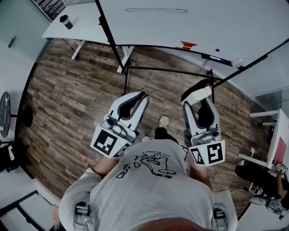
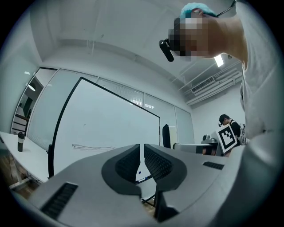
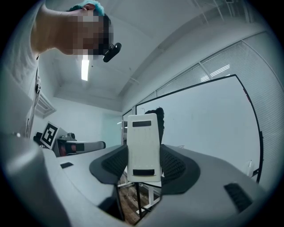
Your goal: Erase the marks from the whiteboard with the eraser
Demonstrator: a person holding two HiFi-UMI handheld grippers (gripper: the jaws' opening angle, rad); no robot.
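The whiteboard (image 1: 189, 20) stands ahead of me on a black frame. A thin looping line mark (image 1: 156, 10) runs across it, and a red mark (image 1: 188, 44) sits near its lower edge. My right gripper (image 1: 199, 91) is shut on the white eraser (image 1: 197, 94), held short of the board above the floor. In the right gripper view the eraser (image 3: 143, 148) stands upright between the jaws, with the whiteboard (image 3: 208, 124) to the right. My left gripper (image 1: 141, 95) is shut and holds nothing. In the left gripper view the whiteboard (image 2: 111, 119) and its line mark (image 2: 93, 146) lie beyond the jaws.
The board's black stand legs (image 1: 124, 67) reach over the wooden floor toward me. Markers (image 1: 216, 57) lie on the board's tray. A white desk with a dark cup (image 1: 66, 21) stands at the back left. Another person (image 1: 259, 178) sits at the right.
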